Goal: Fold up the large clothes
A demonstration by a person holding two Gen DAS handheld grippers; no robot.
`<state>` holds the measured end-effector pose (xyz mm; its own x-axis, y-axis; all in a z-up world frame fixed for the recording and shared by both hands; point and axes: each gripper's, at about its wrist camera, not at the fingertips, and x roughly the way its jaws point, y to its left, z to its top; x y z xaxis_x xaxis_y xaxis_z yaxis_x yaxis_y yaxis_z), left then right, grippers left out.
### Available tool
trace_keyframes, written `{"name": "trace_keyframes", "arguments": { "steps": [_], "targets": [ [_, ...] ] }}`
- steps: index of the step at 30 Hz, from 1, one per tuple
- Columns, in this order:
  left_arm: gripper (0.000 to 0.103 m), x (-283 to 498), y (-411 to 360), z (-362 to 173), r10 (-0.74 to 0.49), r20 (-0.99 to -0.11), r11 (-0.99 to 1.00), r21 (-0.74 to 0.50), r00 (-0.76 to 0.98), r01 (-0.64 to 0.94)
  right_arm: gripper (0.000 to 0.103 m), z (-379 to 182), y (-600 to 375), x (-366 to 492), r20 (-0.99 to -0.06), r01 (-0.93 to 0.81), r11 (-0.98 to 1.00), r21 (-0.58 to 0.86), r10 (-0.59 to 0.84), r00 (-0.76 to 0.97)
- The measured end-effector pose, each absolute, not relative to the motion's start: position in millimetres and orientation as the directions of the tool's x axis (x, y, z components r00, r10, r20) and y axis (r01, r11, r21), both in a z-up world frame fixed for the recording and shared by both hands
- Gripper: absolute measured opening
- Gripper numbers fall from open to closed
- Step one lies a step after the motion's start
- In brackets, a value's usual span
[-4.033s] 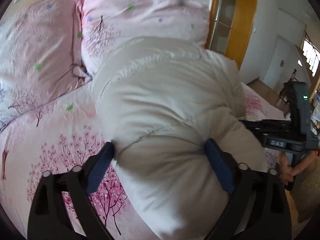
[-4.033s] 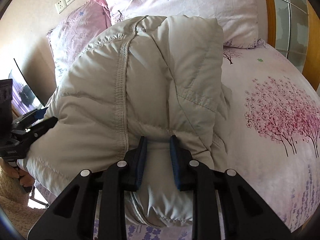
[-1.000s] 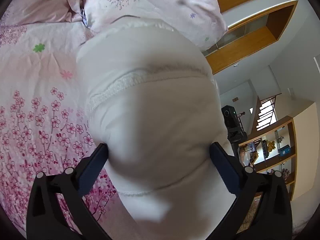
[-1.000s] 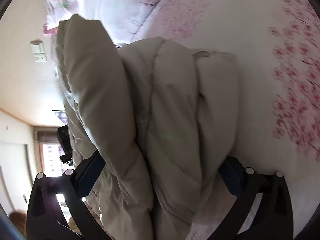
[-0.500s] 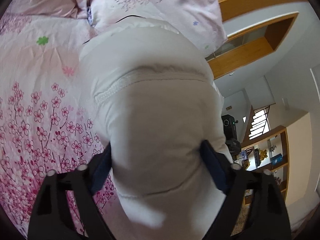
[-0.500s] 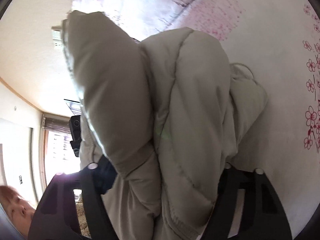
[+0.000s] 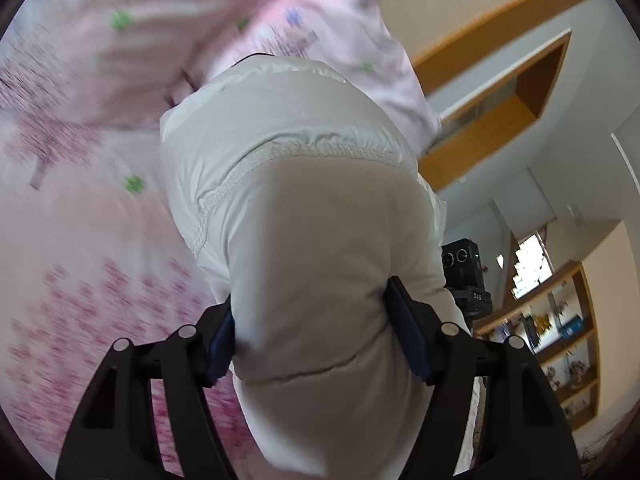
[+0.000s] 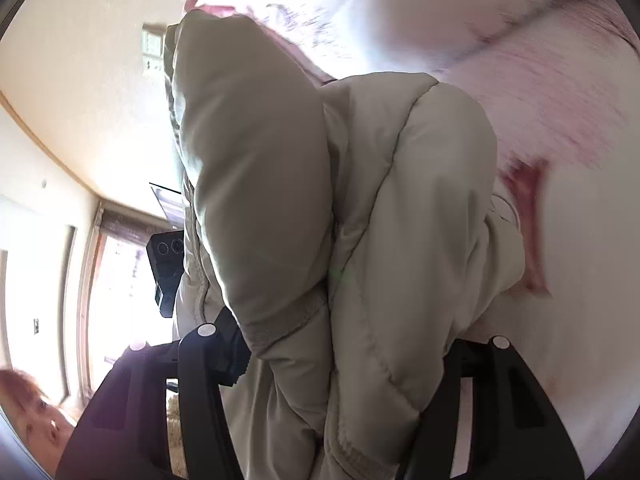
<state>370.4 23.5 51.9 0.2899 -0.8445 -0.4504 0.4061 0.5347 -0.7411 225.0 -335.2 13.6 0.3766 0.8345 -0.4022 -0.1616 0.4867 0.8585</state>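
Note:
A bulky off-white quilted down jacket [image 7: 304,200] is folded into a thick bundle and held off the bed between both grippers. My left gripper [image 7: 312,332] is shut on one end of the bundle, its blue pads pressing into the padding on both sides. My right gripper [image 8: 344,344] is shut on the other end of the jacket [image 8: 360,208], where several folded layers bulge between the fingers; its right pad is hidden behind the fabric. Each gripper's camera body shows past the jacket in the other's view.
The bed [image 7: 80,240] with pink blossom-print bedding lies under the jacket, with pink pillows [image 7: 200,32] at its head. A wooden-framed doorway [image 7: 500,92] and shelves [image 7: 560,340] are to the right. The person's face [image 8: 36,420] shows at lower left in the right wrist view.
Both grippers have squeezed tighter on the jacket bundle and tilted, lifting and swinging it toward the pillows; the bedding is motion-blurred now.

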Motion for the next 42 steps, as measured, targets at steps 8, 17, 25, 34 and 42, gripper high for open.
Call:
{"name": "trace_keyframes", "arguments": {
  "steps": [8,17,25,34,42],
  "targets": [
    [0.068,397.7,107.8,44.0,-0.768,-0.489,0.623,-0.719,0.414,0.308,0.056,17.4,-260.2,304.5,-0.452,-0.182,0.521,0.834,0.834,0.317],
    [0.088,409.4,120.5,7.6,-0.722,-0.538,0.676,-0.682,0.435,0.278,0.085,-22.6,-256.5,310.1,-0.563,0.014,0.599,0.801,0.744,0.361],
    [0.096,380.7,107.7,57.6,-0.470,-0.636,0.881,-0.386,0.613,0.274,0.085,56.9,-255.7,231.1,-0.642,0.009,0.838,0.546,0.411,0.647],
    [0.101,305.5,49.3,107.5,-0.233,-0.599,0.962,-0.025,0.766,0.273,0.064,95.2,-166.9,152.4,-0.484,-0.210,0.962,0.174,0.270,0.833],
    [0.101,278.5,2.6,88.9,-0.185,-0.632,0.945,0.096,0.752,0.313,0.050,59.7,-158.2,168.0,-0.585,-0.197,0.965,0.172,0.261,0.767]
  ]
}}
